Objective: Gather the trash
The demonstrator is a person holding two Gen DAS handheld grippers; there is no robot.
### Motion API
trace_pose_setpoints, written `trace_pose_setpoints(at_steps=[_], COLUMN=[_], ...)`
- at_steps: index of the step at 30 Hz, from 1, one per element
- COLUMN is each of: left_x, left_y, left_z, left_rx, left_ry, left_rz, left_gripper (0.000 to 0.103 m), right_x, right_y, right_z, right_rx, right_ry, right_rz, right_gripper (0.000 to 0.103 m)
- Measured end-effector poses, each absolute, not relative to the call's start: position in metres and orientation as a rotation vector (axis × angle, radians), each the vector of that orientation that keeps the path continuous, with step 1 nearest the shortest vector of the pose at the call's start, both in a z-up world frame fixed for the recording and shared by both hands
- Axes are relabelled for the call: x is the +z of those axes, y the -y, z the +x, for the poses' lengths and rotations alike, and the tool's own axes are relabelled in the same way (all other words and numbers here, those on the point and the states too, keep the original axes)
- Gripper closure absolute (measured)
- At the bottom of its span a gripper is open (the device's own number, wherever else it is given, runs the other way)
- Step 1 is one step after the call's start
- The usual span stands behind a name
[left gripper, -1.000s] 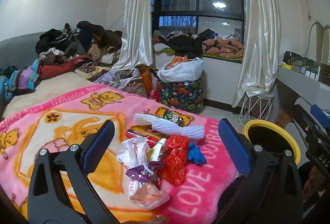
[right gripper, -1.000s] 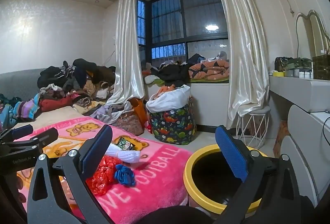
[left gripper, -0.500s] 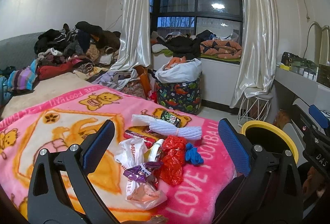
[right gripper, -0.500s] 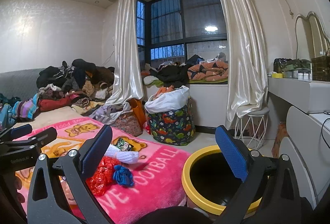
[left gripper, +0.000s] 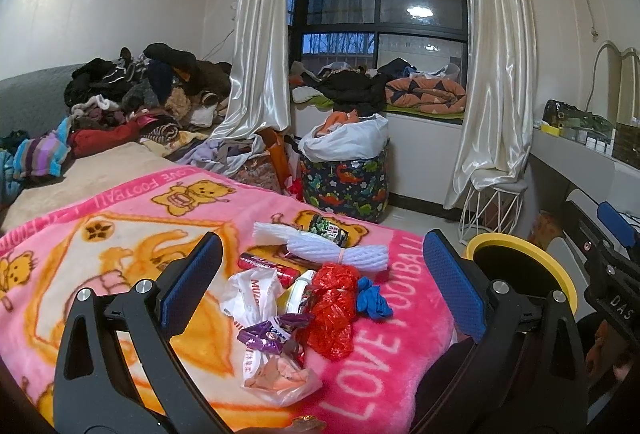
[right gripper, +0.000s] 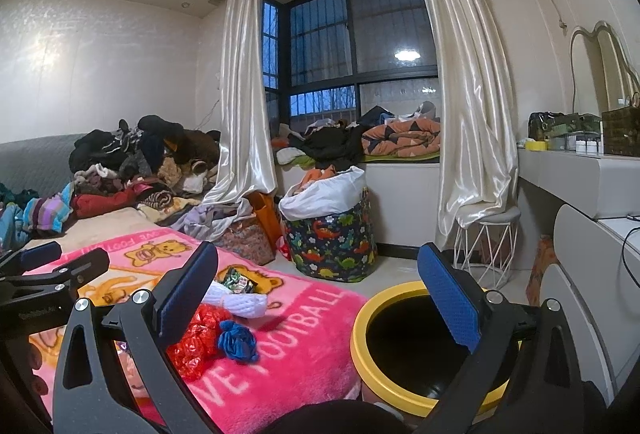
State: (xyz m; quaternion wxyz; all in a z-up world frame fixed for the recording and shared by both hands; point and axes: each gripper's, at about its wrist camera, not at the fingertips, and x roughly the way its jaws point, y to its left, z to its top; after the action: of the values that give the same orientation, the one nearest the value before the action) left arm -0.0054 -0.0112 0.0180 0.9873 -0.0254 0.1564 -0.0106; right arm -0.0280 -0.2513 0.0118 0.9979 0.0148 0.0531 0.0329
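A pile of trash lies on the pink blanket [left gripper: 100,234]: a red crinkly wrapper [left gripper: 334,308], a blue scrap [left gripper: 372,298], a white foam net [left gripper: 340,254], a white plastic bag [left gripper: 252,294], a purple wrapper [left gripper: 272,330] and a dark green packet [left gripper: 330,228]. My left gripper [left gripper: 320,284] is open and empty, hovering just short of the pile. A yellow-rimmed black bin [right gripper: 424,346] stands on the floor right of the bed. My right gripper [right gripper: 316,298] is open and empty, between the bed edge and the bin. The red wrapper [right gripper: 196,338] and blue scrap [right gripper: 238,340] show there too.
A dinosaur-print basket [left gripper: 346,178] with a white bag stands beyond the bed. Clothes are heaped at the bed's far end [left gripper: 132,102] and on the window ledge [left gripper: 380,86]. A white wire stool [left gripper: 492,210] and a white dresser [right gripper: 580,186] stand at the right.
Both views have shifted slightly; the scene sits a little lower and left. Nothing was grasped or moved.
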Motion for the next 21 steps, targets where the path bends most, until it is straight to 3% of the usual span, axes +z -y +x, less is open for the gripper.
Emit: trace_pose_setpoints(at_steps=[21], left_x=[0.0193], left_y=[0.0164], left_z=[-0.005], left_rx=[-0.019], left_ry=[-0.319], left_rz=[-0.057], left_gripper=[0.011], right_x=[0.0076], right_y=[0.2487], right_z=[-0.0286], right_rx=[0.084], right_ry=[-0.118], right_rz=[0.028], right_gripper=[0.006])
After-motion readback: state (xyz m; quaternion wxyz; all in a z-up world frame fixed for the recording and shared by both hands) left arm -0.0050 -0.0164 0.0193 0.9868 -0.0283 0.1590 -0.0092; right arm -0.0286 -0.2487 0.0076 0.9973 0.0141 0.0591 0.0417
